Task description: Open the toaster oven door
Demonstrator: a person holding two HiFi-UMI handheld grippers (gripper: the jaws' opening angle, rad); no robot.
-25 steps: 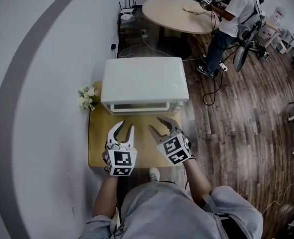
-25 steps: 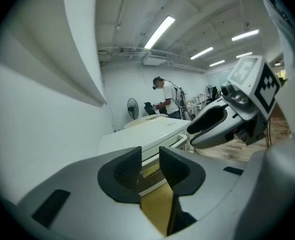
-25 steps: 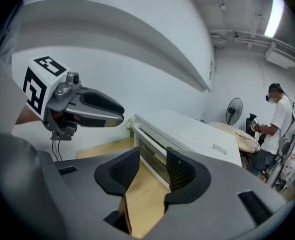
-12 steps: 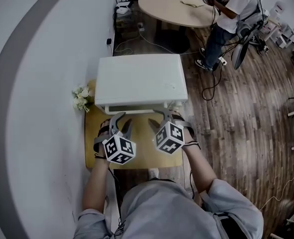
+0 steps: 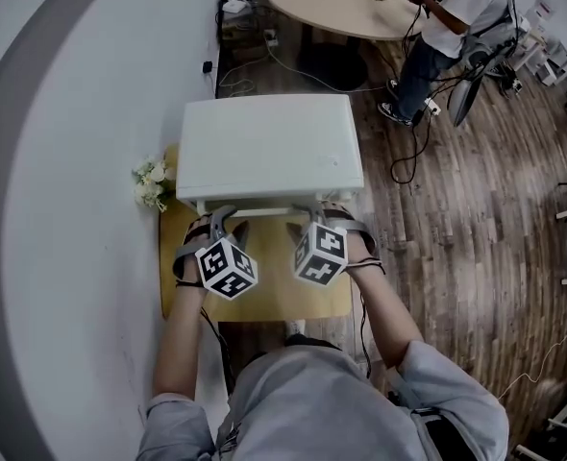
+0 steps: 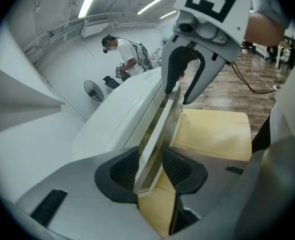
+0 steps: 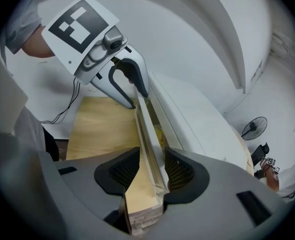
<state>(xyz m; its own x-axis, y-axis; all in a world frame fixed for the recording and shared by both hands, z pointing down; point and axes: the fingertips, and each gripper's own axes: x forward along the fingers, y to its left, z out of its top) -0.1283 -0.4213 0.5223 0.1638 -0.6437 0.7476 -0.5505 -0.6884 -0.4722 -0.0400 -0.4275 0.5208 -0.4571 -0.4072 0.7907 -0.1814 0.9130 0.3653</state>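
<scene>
A white toaster oven (image 5: 269, 152) sits on a small wooden table (image 5: 264, 301). Both grippers reach its front top edge. The door's long handle bar (image 6: 160, 129) runs between the jaws of my left gripper (image 6: 151, 168), which are opening, and the pads stand just off it. My right gripper (image 7: 152, 171) straddles the same bar (image 7: 147, 129) farther right, with a thin gap beside one pad. A narrow slit with yellow inside shows between door and body. From above, the left gripper (image 5: 224, 221) and right gripper (image 5: 324, 216) sit side by side at the door.
White flowers (image 5: 151, 182) lie at the table's left edge against the curved wall. Behind the oven stand a round table (image 5: 351, 3), cables and a person (image 5: 447, 27) on the wood floor. The person's legs are close to the table's near edge.
Both grippers moved forward from above the bare tabletop to the oven's front top edge and now straddle the door handle. The left jaws have widened.
</scene>
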